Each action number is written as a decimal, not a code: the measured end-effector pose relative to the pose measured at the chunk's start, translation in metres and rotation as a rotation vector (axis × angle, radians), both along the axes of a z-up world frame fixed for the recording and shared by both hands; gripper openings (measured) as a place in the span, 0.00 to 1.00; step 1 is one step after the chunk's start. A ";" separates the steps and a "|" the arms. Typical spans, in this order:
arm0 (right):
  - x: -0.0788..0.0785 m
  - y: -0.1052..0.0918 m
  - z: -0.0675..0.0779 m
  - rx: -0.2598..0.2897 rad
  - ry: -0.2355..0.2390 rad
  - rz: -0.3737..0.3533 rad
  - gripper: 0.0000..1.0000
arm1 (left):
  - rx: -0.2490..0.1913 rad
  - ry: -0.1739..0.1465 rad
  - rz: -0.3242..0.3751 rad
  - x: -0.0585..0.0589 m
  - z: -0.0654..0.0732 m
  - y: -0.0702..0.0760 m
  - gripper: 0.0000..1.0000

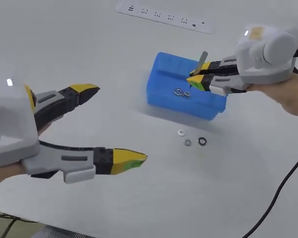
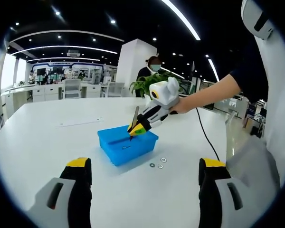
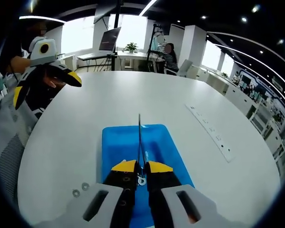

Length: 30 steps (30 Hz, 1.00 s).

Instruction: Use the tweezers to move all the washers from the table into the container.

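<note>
Right gripper (image 1: 192,82) pinches tweezers (image 1: 202,58) above the container (image 1: 161,74). Release low, just beyond its fingertips. Left gripper (image 1: 115,124) spread wide.

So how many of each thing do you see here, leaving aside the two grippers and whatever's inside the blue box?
Washers loose on the table: 3
Blue container: 1
Tweezers, in the right gripper: 1
Power strip: 1
Black cable: 1
Total: 7
</note>
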State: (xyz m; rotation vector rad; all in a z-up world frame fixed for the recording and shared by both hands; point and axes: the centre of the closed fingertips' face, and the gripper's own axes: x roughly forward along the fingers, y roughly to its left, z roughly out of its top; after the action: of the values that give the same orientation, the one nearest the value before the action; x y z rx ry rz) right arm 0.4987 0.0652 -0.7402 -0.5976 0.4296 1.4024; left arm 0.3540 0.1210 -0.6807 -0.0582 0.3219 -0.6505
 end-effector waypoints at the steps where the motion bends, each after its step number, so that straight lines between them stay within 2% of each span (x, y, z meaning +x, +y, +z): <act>1: -0.001 0.000 0.001 0.000 -0.001 0.004 0.08 | 0.000 -0.010 -0.005 0.006 0.003 -0.001 0.98; 3: -0.004 0.001 0.002 -0.003 -0.006 0.015 0.08 | 0.018 -0.033 -0.012 0.021 0.007 -0.002 0.95; 6: -0.006 0.002 0.004 -0.002 -0.004 0.021 0.08 | 0.050 -0.035 -0.027 0.041 0.004 -0.005 0.84; 8: -0.007 0.001 0.005 -0.006 -0.010 0.028 0.08 | 0.043 -0.047 -0.050 0.052 0.007 -0.013 0.80; 10: -0.008 0.001 0.007 -0.006 -0.014 0.035 0.08 | 0.017 -0.073 -0.075 0.063 0.016 -0.024 0.79; 12: -0.008 0.002 0.010 -0.001 -0.016 0.040 0.08 | 0.022 -0.068 -0.094 0.076 0.019 -0.030 0.74; 15: -0.009 0.003 0.013 0.005 -0.018 0.040 0.08 | 0.022 -0.093 -0.126 0.094 0.026 -0.040 0.72; 18: -0.012 0.004 0.015 0.008 -0.018 0.052 0.08 | -0.031 -0.129 -0.149 0.112 0.040 -0.050 0.67; 20: -0.014 0.005 0.015 0.006 -0.019 0.065 0.08 | -0.040 -0.151 -0.168 0.117 0.047 -0.057 0.61; 22: -0.015 0.005 0.016 0.008 -0.022 0.071 0.08 | -0.037 -0.139 -0.199 0.120 0.046 -0.066 0.59; 24: -0.015 0.006 0.018 0.016 -0.018 0.071 0.08 | -0.001 -0.147 -0.224 0.127 0.042 -0.064 0.58; 26: -0.016 0.008 0.019 0.019 -0.020 0.074 0.08 | 0.025 -0.138 -0.255 0.129 0.036 -0.068 0.55; 30: -0.018 0.009 0.020 0.017 -0.022 0.091 0.08 | 0.063 -0.138 -0.313 0.130 0.031 -0.074 0.41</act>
State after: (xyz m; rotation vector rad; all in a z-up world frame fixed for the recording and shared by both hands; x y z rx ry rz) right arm 0.4803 0.0738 -0.7207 -0.6242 0.3765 1.4836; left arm 0.4840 0.0472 -0.6497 0.0996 0.2193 -0.9491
